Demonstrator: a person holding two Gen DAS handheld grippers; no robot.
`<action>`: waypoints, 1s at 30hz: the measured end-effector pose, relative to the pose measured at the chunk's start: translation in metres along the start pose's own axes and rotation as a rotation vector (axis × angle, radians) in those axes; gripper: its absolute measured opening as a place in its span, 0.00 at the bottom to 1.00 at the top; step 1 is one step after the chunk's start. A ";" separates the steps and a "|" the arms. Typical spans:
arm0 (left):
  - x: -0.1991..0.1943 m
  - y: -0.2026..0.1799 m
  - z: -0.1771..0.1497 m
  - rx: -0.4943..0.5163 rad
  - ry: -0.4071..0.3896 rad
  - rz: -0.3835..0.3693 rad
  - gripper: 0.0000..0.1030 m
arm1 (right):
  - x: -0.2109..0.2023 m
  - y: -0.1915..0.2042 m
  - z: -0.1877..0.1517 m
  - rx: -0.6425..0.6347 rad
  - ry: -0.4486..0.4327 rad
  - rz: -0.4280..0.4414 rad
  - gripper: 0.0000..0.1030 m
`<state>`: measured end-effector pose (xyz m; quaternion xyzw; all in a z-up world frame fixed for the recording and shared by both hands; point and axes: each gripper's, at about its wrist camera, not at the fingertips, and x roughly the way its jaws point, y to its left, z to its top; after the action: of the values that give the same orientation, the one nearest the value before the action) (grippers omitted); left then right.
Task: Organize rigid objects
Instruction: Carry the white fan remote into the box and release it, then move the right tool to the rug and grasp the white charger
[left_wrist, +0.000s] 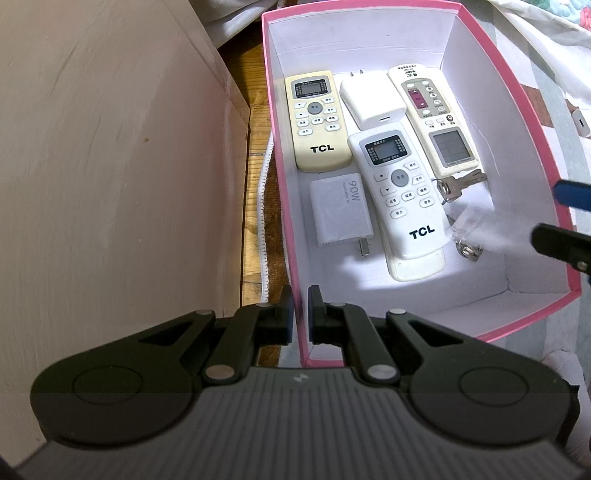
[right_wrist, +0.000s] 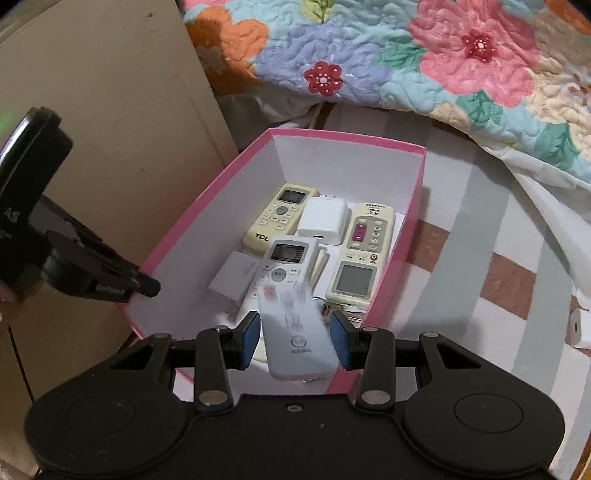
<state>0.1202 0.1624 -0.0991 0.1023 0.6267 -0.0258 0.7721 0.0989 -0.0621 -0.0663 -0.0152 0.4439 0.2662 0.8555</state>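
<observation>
A pink box (left_wrist: 532, 122) with a white inside lies on the bed; it also shows in the right wrist view (right_wrist: 207, 206). In it lie a yellowed TCL remote (left_wrist: 317, 122), a white TCL remote (left_wrist: 406, 195), a cream remote (left_wrist: 436, 118), two white chargers (left_wrist: 367, 98) (left_wrist: 340, 208) and keys (left_wrist: 458, 186). My left gripper (left_wrist: 301, 314) is shut on the box's near-left wall. My right gripper (right_wrist: 295, 339) is open above the box, and a blurred pale remote (right_wrist: 295, 332) sits between its fingers; whether they touch it is unclear.
A beige cabinet side (left_wrist: 110, 147) stands close left of the box. A floral quilt (right_wrist: 406, 55) lies behind it. The striped bedsheet (right_wrist: 480, 258) extends right, with a small white charger (right_wrist: 580, 328) on it.
</observation>
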 end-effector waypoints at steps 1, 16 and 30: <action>0.000 0.000 0.000 0.000 0.000 -0.001 0.05 | -0.004 -0.002 -0.002 0.009 -0.018 0.004 0.56; 0.001 0.000 0.001 0.000 0.001 -0.003 0.05 | -0.093 -0.040 -0.008 -0.015 -0.020 0.041 0.57; 0.001 -0.001 0.000 0.003 -0.001 -0.001 0.06 | -0.108 -0.056 -0.027 -0.077 -0.110 0.057 0.74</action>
<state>0.1205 0.1618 -0.1002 0.1031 0.6265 -0.0274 0.7721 0.0544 -0.1650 -0.0113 -0.0210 0.3859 0.3079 0.8694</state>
